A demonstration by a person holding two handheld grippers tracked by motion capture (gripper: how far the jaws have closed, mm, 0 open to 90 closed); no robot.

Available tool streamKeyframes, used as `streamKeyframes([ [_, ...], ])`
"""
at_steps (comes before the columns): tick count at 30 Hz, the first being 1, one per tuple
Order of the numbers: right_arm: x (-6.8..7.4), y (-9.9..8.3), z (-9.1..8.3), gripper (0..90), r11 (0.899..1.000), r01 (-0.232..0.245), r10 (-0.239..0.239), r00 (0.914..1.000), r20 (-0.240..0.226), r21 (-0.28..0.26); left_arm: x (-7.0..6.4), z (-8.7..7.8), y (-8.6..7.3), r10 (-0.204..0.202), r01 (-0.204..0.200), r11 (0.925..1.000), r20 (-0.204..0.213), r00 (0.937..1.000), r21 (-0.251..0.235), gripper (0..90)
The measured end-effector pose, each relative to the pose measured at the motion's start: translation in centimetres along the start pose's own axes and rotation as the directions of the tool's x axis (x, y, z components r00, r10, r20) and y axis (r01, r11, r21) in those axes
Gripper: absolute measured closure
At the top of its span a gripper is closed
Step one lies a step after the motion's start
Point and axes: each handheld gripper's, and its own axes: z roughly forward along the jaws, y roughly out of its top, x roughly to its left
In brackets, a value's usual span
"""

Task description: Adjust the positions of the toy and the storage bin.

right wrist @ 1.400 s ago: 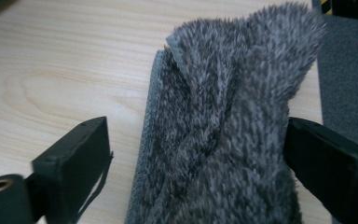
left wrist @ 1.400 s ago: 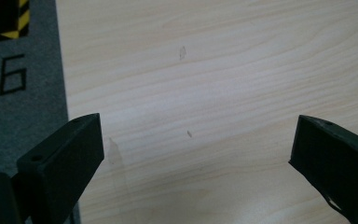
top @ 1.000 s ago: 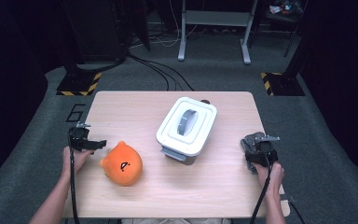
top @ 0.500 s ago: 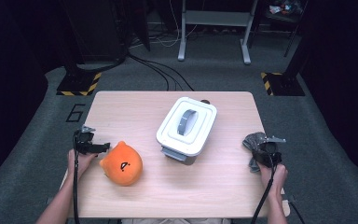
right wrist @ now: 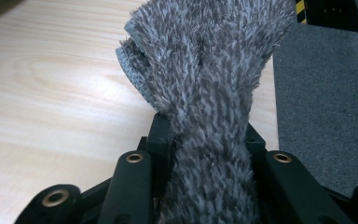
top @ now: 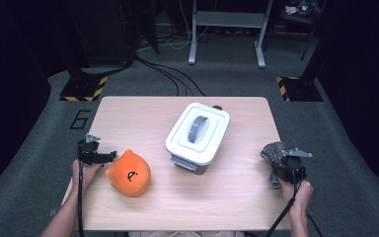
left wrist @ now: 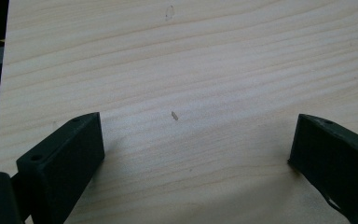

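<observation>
Right hand-held gripper (top: 282,165): held at the near right edge of the surface (top: 237,197). Its jaws are clenched on a grey shaggy cloth (right wrist: 205,84), seen in the right gripper view pinched between them and fanning out beyond the tips, above the edge where wood meets the grey carpet (right wrist: 326,116). In the high view the cloth (top: 272,150) is seen bunched at the gripper's far side, at the right border of the surface.

Left hand-held gripper (left wrist: 191,149): held at the near left of the surface, jaws spread wide and released, with bare wood grain (left wrist: 191,70) between them. In the high view this gripper (top: 106,157) is found just left of an orange plush toy (top: 129,173), jaws pointed toward it; contact cannot be told.

Orange plush toy: round, with a dark face mark, resting on the near left part of the surface.

White lidded container (top: 197,133): placed centrally toward the far side, a grey handle (top: 196,129) across its lid, well apart from both grippers.
</observation>
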Motion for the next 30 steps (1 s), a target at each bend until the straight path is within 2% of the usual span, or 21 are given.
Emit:
streamKeyframes([
  [3,0.3,-0.8,-1.2,65.7,1.0,0.0,0.0,1.0,-0.007,-0.006,0.0,0.0,0.0,-0.003,0.003,1.0,0.001,1.0,-0.001,2.5],
  [6,0.7,-1.8,-2.0,65.6,1.0,0.014,-0.014,0.9999,-0.005,-0.003,0.0,0.0,0.0,-0.003,0.003,1.0,0.001,1.0,-0.001,2.5],
  [10,0.7,-3.0,-2.9,65.3,1.0,0.007,-0.007,1.0,-0.006,0.0,0.0,0.0,0.0,-0.001,0.001,1.0,0.004,1.0,-0.002,2.5],
  [19,1.1,-5.2,-3.8,64.4,1.0,-0.006,0.006,0.9999,-0.009,0.002,0.0,0.0,0.0,0.002,-0.002,1.0,0.003,1.0,-0.002,2.5],
  [23,1.7,-5.9,-3.6,63.6,1.0,0.007,-0.007,1.0,-0.002,0.016,0.0,0.0,0.0,0.001,-0.001,1.0,0.002,1.0,-0.002,2.5],
  [25,1.7,-6.4,-2.7,60.7,0.999,0.021,-0.021,0.9998,0.002,0.039,0.0,0.0,-0.1,-0.004,0.004,1.0,0.005,1.0,-0.003,2.5],
  [26,1.8,-6.6,-2.4,58.3,0.998,0.013,-0.013,0.9999,-0.002,0.057,-0.1,0.0,-0.1,-0.006,0.006,1.0,0.006,1.0,-0.002,2.5],
  [27,1.7,-6.8,-2.2,55.3,0.999,0.012,-0.011,0.9999,-0.011,0.051,-0.1,0.0,-0.1,-0.005,0.005,1.0,0.006,1.0,-0.003,2.5],
  [28,1.7,-6.8,-2.3,50.2,0.999,-0.004,0.005,0.9999,-0.012,0.053,-0.1,0.0,-0.1,-0.006,0.006,1.0,0.006,1.0,-0.004,2.5],
  [30,1.6,-6.6,-2.3,35.3,0.999,-0.004,0.004,1.0,-0.007,0.053,-0.1,0.0,-0.1,-0.006,0.006,1.0,0.006,1.0,-0.004,2.5],
])
